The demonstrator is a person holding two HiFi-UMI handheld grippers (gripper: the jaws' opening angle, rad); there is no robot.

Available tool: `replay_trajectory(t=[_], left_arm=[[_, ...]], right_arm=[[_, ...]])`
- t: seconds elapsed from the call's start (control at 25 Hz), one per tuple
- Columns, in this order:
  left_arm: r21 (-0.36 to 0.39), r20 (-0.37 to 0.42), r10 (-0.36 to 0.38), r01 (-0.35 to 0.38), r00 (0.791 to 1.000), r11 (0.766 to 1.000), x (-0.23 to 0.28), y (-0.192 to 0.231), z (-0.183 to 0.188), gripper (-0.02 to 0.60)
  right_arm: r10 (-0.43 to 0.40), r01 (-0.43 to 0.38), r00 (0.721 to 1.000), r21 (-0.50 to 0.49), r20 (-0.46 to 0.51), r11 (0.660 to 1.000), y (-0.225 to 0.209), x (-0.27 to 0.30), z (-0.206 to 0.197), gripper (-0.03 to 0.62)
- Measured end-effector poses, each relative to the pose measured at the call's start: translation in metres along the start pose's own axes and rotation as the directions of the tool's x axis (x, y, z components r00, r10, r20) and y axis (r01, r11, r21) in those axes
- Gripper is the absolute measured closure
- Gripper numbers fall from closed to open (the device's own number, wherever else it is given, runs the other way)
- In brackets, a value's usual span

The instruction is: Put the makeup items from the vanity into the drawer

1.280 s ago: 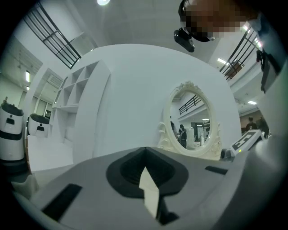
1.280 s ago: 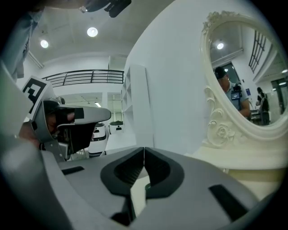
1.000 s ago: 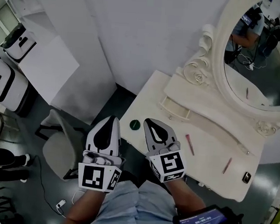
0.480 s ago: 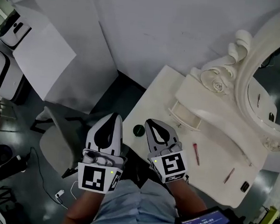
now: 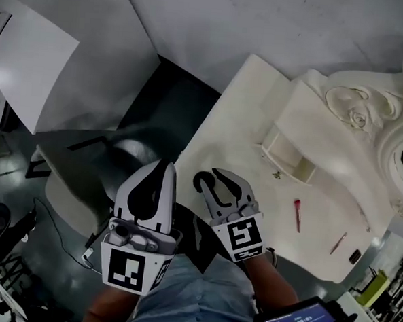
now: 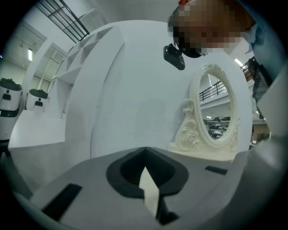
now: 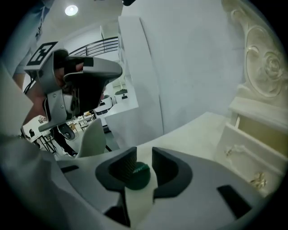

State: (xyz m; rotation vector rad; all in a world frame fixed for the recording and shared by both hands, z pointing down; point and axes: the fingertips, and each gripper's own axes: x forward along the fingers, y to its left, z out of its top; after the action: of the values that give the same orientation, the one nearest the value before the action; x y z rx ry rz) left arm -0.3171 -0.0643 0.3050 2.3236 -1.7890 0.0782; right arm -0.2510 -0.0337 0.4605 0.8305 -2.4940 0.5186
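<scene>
Right tool [image 7: 144, 155] lower, jaws just opening around green compact [image 7: 137, 176]; left tool [image 6: 145, 150] together.

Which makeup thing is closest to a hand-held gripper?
The round green one: it sits between the right hand-held gripper's jaws, which have just been opening. The red stick and thin pink stick lie farther along the vanity.

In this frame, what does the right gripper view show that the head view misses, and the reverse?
Only the right gripper view: a green round item on the vanity top, between the fingers of the right gripper, which stand apart and have just been opening. Only the head view: a red stick, a thinner stick and a small dark item farther along the top. Both: the open drawer, the left gripper and the grey chair.
</scene>
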Motion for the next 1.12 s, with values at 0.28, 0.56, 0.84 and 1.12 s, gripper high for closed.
replay_trajectory(t=[0.28, 0.56, 0.84, 1.12], left_arm=[[-0.044, -0.056, -0.044, 0.042, 0.997, 0.998, 0.015, 0.007, -0.019, 0.581], [-0.04, -0.068, -0.077, 0.074, 0.995, 0.996, 0.023, 0.01, -0.022, 0.581], [-0.017, -0.047, -0.118, 0.118, 0.992, 0.993, 0.033, 0.0, -0.005, 0.581], [0.018, 0.038, -0.238, 0.237, 0.971, 0.971, 0.048, -0.04, 0.043, 0.581]], right_arm=[[-0.036, 0.032, 0.993, -0.044, -0.111, 0.999, -0.003, 0.014, -0.021, 0.493], [-0.066, 0.049, 0.982, -0.097, -0.177, 0.994, -0.004, 0.019, -0.028, 0.559], [-0.103, 0.098, 0.987, -0.043, -0.123, 0.994, -0.012, 0.008, -0.011, 0.586], [-0.287, 0.29, 0.957, -0.091, 0.046, 0.953, -0.055, -0.053, 0.061, 0.586]])
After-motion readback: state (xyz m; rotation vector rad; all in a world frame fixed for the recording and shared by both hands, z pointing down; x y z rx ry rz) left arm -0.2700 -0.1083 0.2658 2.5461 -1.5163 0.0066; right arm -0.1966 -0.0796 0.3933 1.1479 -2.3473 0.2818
